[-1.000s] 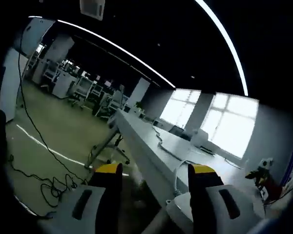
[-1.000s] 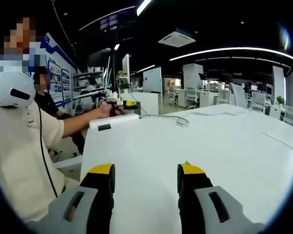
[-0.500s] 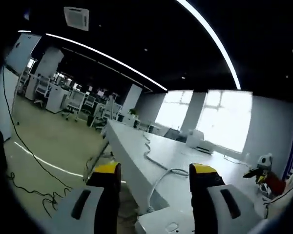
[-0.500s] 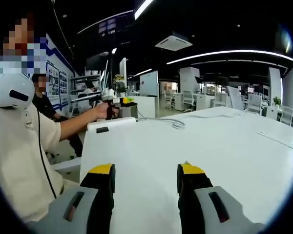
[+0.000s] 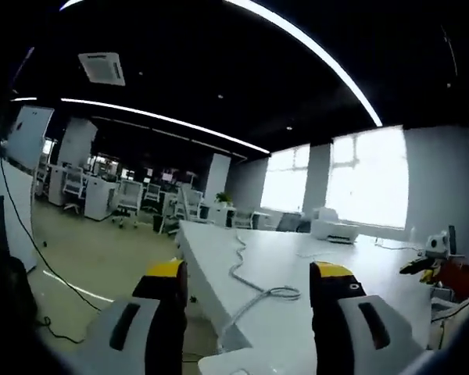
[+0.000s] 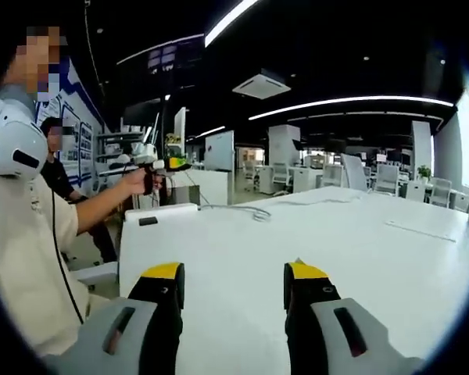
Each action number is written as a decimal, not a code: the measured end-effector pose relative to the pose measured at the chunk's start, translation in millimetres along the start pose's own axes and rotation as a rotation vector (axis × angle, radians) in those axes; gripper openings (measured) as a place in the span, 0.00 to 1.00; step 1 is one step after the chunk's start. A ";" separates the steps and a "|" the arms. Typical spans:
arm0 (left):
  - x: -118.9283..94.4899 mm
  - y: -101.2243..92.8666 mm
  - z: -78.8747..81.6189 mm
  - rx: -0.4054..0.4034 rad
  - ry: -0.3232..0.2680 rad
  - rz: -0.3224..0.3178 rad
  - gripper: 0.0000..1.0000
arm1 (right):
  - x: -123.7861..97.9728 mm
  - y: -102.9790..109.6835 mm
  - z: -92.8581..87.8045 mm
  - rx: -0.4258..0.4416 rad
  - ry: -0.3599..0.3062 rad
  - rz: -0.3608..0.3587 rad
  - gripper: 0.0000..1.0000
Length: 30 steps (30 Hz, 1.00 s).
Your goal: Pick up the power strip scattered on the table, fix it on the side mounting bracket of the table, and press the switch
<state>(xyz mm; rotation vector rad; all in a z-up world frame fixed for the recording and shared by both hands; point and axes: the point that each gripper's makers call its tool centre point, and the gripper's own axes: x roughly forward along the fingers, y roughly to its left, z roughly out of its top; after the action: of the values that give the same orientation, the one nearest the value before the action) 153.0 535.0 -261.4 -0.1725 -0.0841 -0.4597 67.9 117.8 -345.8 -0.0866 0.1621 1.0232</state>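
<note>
Both tongs stand spread, nothing between their jaws — left gripper [image 5: 248, 283], right gripper [image 6: 233, 283]. The power strip [image 6: 158, 216] lies on the white table [image 6: 313, 250], ahead-left of the right gripper, just below the left gripper — its cable [image 5: 246, 275] runs between that gripper's jaws.

White table [image 6: 313, 234] showing plain, no pattern. White power strip [image 6: 158, 215] carrying a small black mark, lying at table's near-left edge; white cable [image 5: 246, 273] trailing. Left gripper [image 5: 246, 281] and right gripper [image 6: 233, 283] showing grey bodies, black jaws, yellow tips. Person wearing cream shirt [image 6: 19, 258], white headset [image 6: 12, 141]. Ceiling [image 5: 219, 70] looking black, white light strips glowing.
</note>
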 end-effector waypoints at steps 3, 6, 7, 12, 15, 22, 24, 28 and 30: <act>-3.5 -17.0 5.0 -0.007 0.000 -0.018 0.66 | -5.7 -1.8 2.7 0.000 -0.012 -0.007 0.47; -5.2 -28.9 6.0 0.036 0.009 -0.019 0.66 | -11.5 -2.9 6.8 -0.017 -0.018 -0.017 0.47; -5.8 -31.2 3.7 0.067 0.025 -0.009 0.67 | -13.9 -3.4 9.3 -0.021 -0.025 -0.022 0.47; -5.1 -50.8 -2.5 0.118 0.063 0.002 0.69 | -29.1 -9.7 19.1 -0.037 -0.061 -0.068 0.47; -7.3 -65.5 1.1 0.120 0.056 0.009 0.69 | -41.5 -20.8 22.9 -0.041 -0.079 -0.127 0.47; -18.1 -88.5 22.7 0.184 -0.009 0.055 0.65 | -66.3 -35.4 36.0 -0.034 -0.132 -0.191 0.48; -20.1 -93.3 26.0 0.170 -0.018 0.058 0.66 | -72.8 -36.6 40.4 -0.039 -0.146 -0.197 0.48; -25.1 -105.0 29.8 0.160 -0.039 0.075 0.67 | -88.4 -41.1 48.4 -0.042 -0.176 -0.227 0.48; -26.9 -111.6 27.8 0.155 -0.036 0.079 0.68 | -95.4 -45.0 49.5 -0.046 -0.178 -0.250 0.48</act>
<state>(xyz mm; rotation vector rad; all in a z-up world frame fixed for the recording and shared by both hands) 77.8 453.3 -221.0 -0.0313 -0.1472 -0.3694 62.4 21.4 -280.6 -0.0556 -0.0340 0.7802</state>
